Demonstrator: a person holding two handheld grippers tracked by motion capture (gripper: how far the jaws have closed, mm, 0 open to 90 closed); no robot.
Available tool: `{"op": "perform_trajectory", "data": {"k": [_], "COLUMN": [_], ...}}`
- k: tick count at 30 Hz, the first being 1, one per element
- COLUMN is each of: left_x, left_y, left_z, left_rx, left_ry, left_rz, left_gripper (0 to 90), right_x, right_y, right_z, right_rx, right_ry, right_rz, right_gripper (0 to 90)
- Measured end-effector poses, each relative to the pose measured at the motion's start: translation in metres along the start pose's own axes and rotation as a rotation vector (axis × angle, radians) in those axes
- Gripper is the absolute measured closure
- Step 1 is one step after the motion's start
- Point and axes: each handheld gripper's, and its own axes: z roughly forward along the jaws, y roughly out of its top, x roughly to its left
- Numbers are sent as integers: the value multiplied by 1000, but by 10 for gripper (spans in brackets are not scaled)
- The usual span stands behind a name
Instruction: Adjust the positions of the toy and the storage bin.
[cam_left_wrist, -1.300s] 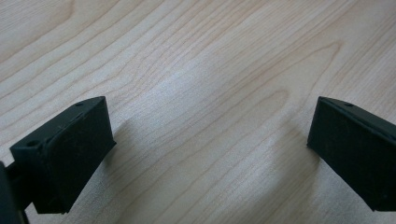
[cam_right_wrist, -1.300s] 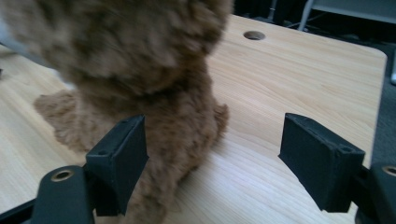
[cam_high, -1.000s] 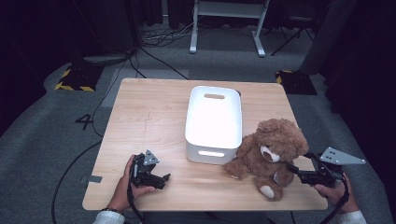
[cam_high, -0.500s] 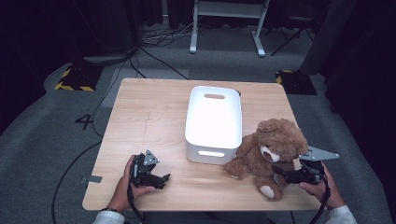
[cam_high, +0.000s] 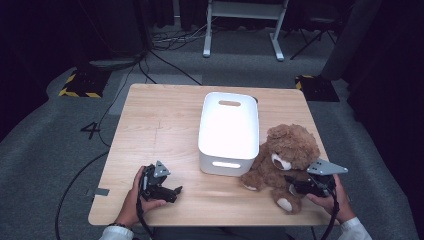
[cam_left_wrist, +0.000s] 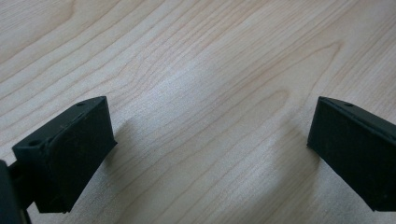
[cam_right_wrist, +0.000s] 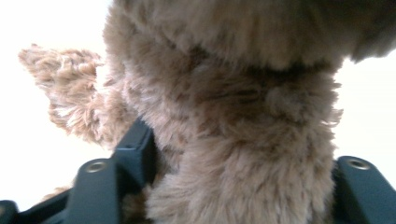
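The teddy bear (cam_high: 285, 157) sits on the surface (cam_high: 160, 125) just beside the white bin (cam_high: 229, 131). The right tongs (cam_high: 292, 186) have just been closing and clamp one of its plush limbs (fur bulges between the jaws); the left tongs (cam_high: 175, 191) rest released, jaws wide over bare wood

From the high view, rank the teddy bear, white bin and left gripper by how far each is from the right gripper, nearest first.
1. Teddy bear: between the right gripper's jaws, table's right front.
2. White bin: centre, behind and left of the bear.
3. Left gripper: far across, at the left front.
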Motion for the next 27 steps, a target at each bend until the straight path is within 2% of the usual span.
{"op": "perform_trajectory", "data": {"k": [3, 4, 6, 8, 9, 11, 12, 15, 22, 27], "left_x": [0, 0, 0, -1, -1, -1, -1, -1, -1, -1], "left_y": [0, 0, 0, 0, 1, 1, 1, 1, 2, 2], "left_z": [0, 0, 0, 0, 0, 0, 0, 1, 1, 1], "left_rx": [0, 0, 0, 1, 1, 1, 2, 1, 4, 5], "left_ry": [0, 0, 0, 2, 5, 6, 6, 2, 1, 1], "left_rz": [0, 0, 0, -4, -3, -4, -3, -4, -1, -1], "left_gripper": [5, 5, 5, 5, 5, 5, 5, 5, 3, 3], "right_x": [0, 0, 2, 3, 5, 5, 5, 3, -5, -17], "right_y": [-1, -1, 0, 0, 0, 0, 0, 0, 3, 9], "right_z": [0, 0, 1, 1, 3, 3, 5, 6, 19, 32], "right_rx": [-8, -8, -16, -18, -22, -22, -26, -30, -41, -51], "right_ry": [-21, -21, -62, -79, -105, -117, -150, -171, -256, -314], "right_rz": [7, 7, 8, 12, 16, 16, 22, 38, 98, 137], "right_gripper": [486, 486, 518, 523, 530, 533, 538, 540, 551, 563]}}
